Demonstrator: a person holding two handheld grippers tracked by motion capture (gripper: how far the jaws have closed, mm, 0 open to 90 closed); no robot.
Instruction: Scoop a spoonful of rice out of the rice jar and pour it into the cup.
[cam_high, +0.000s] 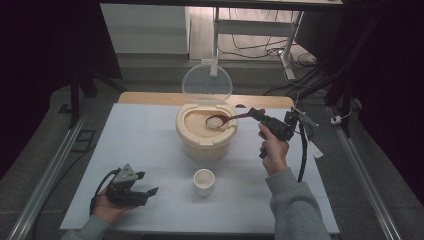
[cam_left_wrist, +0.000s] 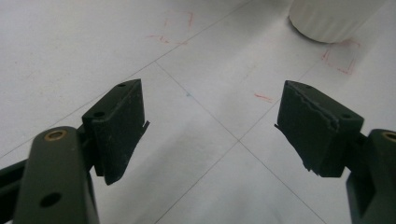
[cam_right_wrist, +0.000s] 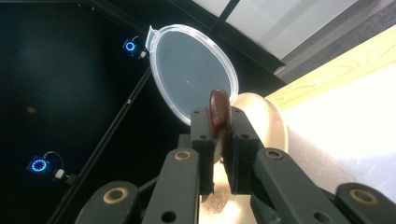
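Left of the rice container (cam_high: 205, 137) you have open table (cam_high: 140, 145); its raised lid (cam_high: 206, 84) blocks behind, the cup (cam_high: 204, 181) in front.

The high view is dim and soft, with dark vignetted corners and only the white table (cam_high: 150, 150) evenly lit from above; shadows there are faint and short; the left gripper view is bright, its near jaws slightly blurred; the right gripper view is mostly black, the table overexposed at right, two blue ring lights (cam_right_wrist: 39, 164) glowing.
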